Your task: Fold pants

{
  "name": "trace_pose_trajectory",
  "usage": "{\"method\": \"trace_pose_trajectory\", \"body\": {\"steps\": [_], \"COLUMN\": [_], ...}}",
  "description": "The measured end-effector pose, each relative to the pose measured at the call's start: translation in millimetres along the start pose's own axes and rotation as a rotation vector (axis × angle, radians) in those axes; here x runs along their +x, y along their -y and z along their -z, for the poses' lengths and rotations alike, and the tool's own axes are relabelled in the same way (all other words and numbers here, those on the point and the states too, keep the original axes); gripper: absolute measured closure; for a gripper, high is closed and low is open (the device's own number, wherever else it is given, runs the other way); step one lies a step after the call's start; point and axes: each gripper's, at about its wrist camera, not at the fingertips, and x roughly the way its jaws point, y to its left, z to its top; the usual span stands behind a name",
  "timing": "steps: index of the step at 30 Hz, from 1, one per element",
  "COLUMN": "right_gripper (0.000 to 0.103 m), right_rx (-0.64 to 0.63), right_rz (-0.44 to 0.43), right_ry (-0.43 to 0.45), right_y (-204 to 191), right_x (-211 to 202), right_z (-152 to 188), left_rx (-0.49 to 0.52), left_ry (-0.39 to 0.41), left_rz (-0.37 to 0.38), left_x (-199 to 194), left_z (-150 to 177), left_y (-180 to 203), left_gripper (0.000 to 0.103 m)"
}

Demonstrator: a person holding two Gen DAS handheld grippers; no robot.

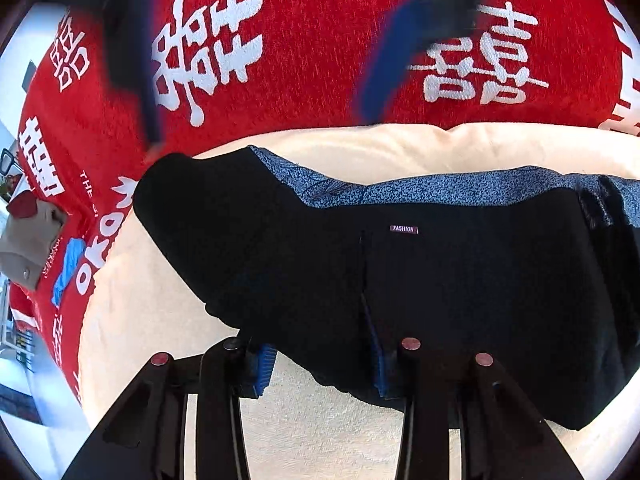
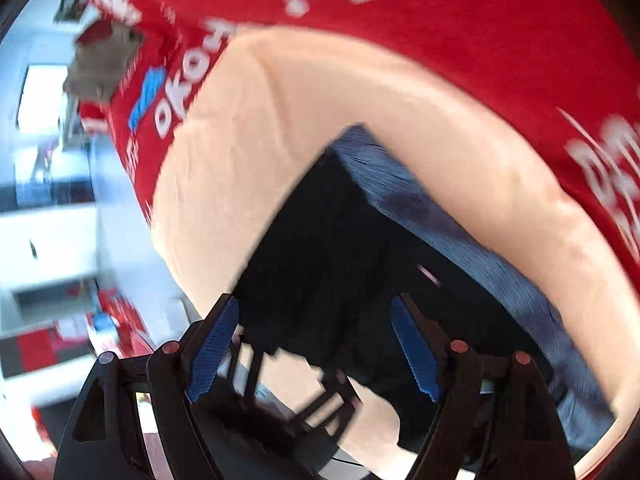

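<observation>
The black pants lie folded on a cream towel, with a blue speckled lining showing along the far edge and a small "FASHION" label on top. My left gripper is open, its blue pads either side of the pants' near edge. My right gripper is open above the pants; this view is blurred by motion. The right gripper also shows blurred at the top of the left wrist view, above the red cloth.
A red cloth with white characters covers the surface under the cream towel. A grey-brown item lies at the far left edge. White furniture and red items stand beyond the table's left side.
</observation>
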Motion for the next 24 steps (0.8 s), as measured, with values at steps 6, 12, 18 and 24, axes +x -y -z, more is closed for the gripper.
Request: {"method": "trace_pose_trajectory", "body": {"steps": [6, 12, 18, 24], "right_gripper": [0.021, 0.084, 0.086, 0.086], "right_rx": [-0.080, -0.134, -0.114, -0.029], "right_rz": [0.090, 0.172, 0.088, -0.102], "right_ry": [-0.184, -0.237, -0.081, 0.075], "right_y": [-35, -34, -15, 23], "right_x": [50, 84, 43, -13], "right_z": [-41, -44, -17, 15], "left_rx": [0.001, -0.013, 0.010, -0.003], "left_ry": [0.008, -0.010, 0.035, 0.086], "left_rz": [-0.003, 0.009, 0.058, 0.136], "left_x": [-2, 0, -19, -58], "left_z": [3, 2, -5, -27], "left_y": [0, -1, 7, 19], "left_gripper": [0.063, 0.063, 0.063, 0.063]}}
